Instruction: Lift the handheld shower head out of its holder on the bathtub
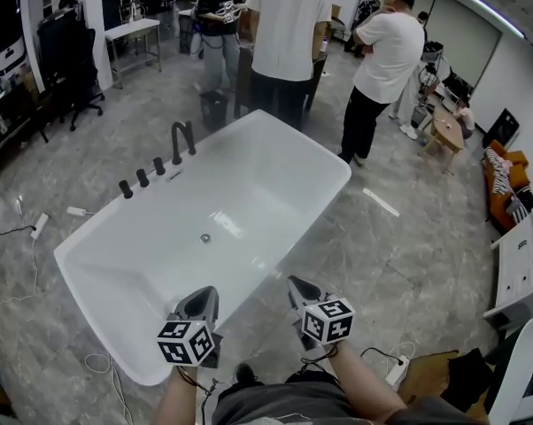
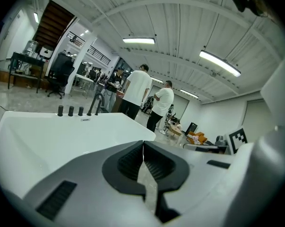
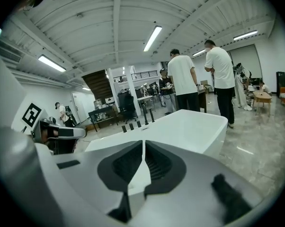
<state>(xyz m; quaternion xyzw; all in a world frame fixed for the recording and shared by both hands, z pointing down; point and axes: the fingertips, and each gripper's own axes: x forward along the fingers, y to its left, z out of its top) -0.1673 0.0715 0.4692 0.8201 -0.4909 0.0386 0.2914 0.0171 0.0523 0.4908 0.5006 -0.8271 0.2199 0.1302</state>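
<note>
**Head view.** A white bathtub (image 1: 302, 144) lies slantwise across the middle of the frame on a grey marbled floor (image 1: 408, 237). Its drain (image 1: 205, 237) is near the centre. On the rim at upper left stands a curved black spout (image 1: 182, 140), with three short black posts (image 1: 142, 177) in a row to its left. The end post, farthest from the spout, seems to be the handheld shower head (image 1: 126, 189), upright in its holder, though I cannot be sure which post it is. At the bottom of the frame the left gripper (image 1: 204, 294) hangs over the tub's near rim. The right gripper (image 1: 298, 282) is just beside that rim, over the floor. Both point toward the tub and are well apart from the posts. Three people (image 1: 289, 25) stand beyond the tub at the top.

**Left gripper view.** The dark ribbed fingers (image 2: 159, 164) are pressed together with nothing between them. The tub fills the left of the frame, and the posts and spout stand on its far rim at middle left.

**Right gripper view.** Here the fingers (image 3: 126, 167) are closed to a thin slit and are likewise empty. The tub runs up the centre, with the posts small on its rim left of centre. The left gripper shows at the left edge.
</note>
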